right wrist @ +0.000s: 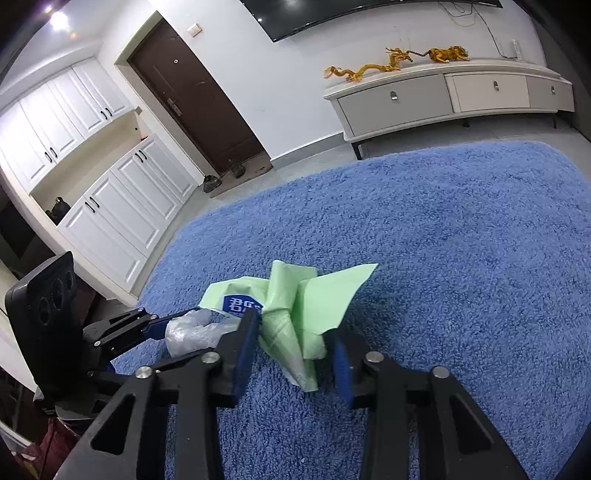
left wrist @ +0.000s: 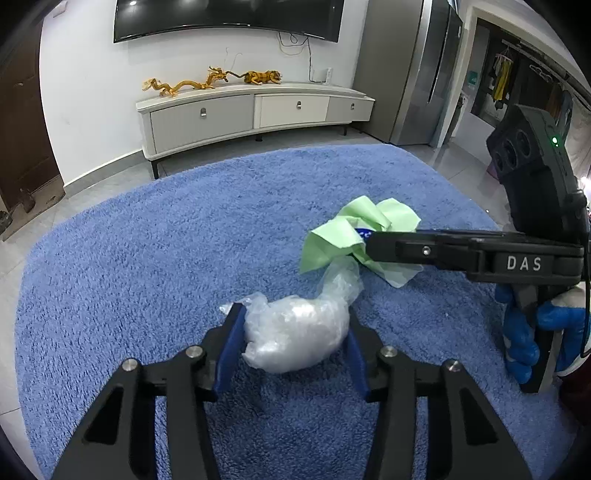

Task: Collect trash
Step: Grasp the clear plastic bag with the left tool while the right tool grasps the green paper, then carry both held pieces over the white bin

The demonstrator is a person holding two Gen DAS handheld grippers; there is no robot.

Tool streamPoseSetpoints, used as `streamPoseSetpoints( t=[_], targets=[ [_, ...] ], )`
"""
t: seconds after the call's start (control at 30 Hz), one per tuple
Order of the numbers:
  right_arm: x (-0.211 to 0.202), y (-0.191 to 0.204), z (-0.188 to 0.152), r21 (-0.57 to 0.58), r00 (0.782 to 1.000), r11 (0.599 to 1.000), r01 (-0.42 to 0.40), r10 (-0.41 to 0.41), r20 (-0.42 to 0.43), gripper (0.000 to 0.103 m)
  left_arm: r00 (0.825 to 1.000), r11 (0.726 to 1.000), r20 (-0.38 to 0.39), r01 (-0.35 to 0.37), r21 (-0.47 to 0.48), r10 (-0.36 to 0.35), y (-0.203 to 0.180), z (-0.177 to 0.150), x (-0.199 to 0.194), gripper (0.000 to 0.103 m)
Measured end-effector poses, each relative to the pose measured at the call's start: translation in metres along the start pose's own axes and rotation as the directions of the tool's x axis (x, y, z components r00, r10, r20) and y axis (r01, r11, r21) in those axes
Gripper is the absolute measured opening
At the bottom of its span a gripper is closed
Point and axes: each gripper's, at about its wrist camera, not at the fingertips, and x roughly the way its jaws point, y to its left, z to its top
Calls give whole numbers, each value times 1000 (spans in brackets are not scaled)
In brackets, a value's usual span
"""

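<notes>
Blue shag rug on grey tile floor. White TV cabinet against wall, gold dragon figurines on top. Wall TV above. Brown door, white cupboards.
</notes>
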Motion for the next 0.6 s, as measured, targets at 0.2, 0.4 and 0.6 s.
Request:
streamPoseSetpoints(
  t=[0.2,0.4,0.6],
  targets=[
    [1,7,1,-21,1000,1000,9,-9,4,24,1000,1000,-1,-5,2,5,-1,-1,0,44],
    [-6,7,-1,-6,998,999,51,-51,42,20,1000,1000,-3,-16,6,16,-1,1,-1,41],
    [-29,7,-17,26,991,993,119,-120,54,18,999,999,-4,-39,23,39,-4,3,-1,39]
  ],
)
